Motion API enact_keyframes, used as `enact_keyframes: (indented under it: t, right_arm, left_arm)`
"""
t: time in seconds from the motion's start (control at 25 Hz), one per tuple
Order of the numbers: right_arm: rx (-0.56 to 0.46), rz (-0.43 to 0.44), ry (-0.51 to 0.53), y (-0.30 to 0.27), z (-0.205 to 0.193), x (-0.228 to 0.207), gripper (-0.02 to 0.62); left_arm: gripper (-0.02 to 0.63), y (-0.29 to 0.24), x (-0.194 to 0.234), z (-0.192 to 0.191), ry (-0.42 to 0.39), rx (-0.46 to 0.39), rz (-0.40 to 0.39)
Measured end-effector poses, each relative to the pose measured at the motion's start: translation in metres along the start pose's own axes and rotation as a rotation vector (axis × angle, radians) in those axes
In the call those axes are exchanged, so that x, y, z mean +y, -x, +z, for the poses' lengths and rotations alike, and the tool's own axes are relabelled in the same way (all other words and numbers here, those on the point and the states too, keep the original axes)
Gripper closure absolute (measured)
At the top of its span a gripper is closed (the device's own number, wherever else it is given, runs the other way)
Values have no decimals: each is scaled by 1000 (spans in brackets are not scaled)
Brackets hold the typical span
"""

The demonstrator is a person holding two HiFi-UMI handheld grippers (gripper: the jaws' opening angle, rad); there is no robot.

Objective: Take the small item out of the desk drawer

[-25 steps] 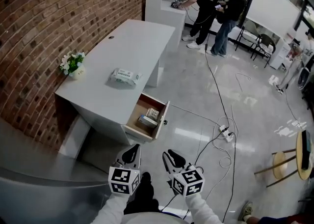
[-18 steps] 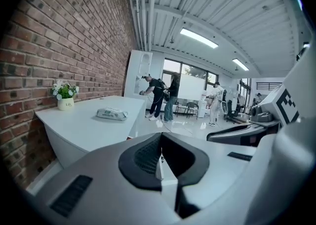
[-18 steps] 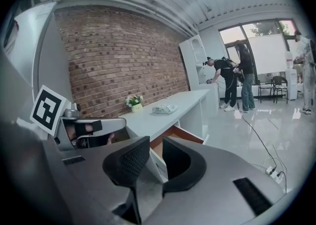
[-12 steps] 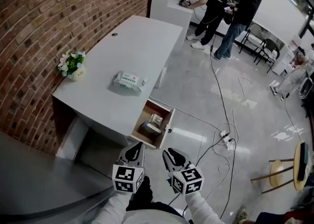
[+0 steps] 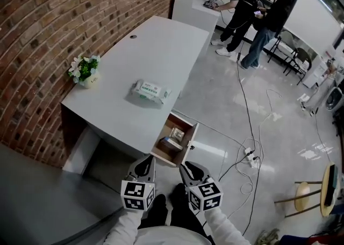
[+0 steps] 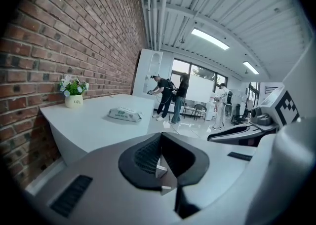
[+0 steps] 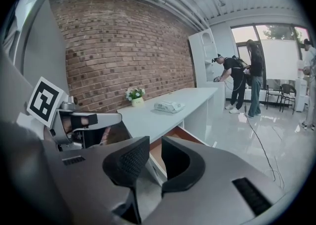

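Note:
The grey desk [image 5: 156, 61] has its drawer [image 5: 183, 155] pulled out, wooden inside. In it lie a small pale box [image 5: 178, 134] and a flatter item [image 5: 172, 143] beside it. My left gripper [image 5: 145, 165] hangs just short of the drawer's front, a little to its left, with its jaws shut and nothing in them [image 6: 161, 140]. My right gripper [image 5: 190, 169] is level with it, below the drawer's front corner. Its jaws stand a narrow gap apart with nothing between them [image 7: 155, 156]; the drawer [image 7: 170, 136] shows beyond.
A pack of wipes [image 5: 151, 92] and a small flower pot [image 5: 85, 70] sit on the desk top. A brick wall [image 5: 64, 18] runs along the left. Cables and a power strip [image 5: 249, 156] lie on the floor at right; a stool [image 5: 307, 191] stands farther right. Two people [image 5: 252, 7] work far back.
The desk and the open drawer have come closer to both grippers. The jaws of both look the same as before.

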State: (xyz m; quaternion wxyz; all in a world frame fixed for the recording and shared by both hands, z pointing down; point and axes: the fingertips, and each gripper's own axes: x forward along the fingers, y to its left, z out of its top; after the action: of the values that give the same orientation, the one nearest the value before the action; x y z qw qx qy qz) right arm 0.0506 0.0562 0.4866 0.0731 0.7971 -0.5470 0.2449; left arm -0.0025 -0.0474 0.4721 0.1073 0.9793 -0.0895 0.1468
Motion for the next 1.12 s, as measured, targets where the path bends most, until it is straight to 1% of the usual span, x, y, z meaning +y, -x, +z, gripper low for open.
enact_keyframes:
  t: [0.24, 0.52, 0.72, 0.84, 1.12]
  right_arm:
    - [30, 29, 23, -21, 0, -10, 499]
    - [82, 83, 54, -49, 1, -34, 497]
    - [129, 142, 70, -71, -2, -54, 495]
    - [158, 173, 99, -89, -2, -68, 492]
    - [246, 257, 147, -134, -8, -90, 482]
  left_arm:
    - [588, -7, 14, -2, -2, 10, 38]
    - [588, -34, 22, 3, 14, 17, 93]
    - [588, -51, 23, 3, 26, 39, 146]
    - [588, -65, 27, 5, 35, 40, 176]
    - [588, -85, 45, 0, 79, 68, 271]
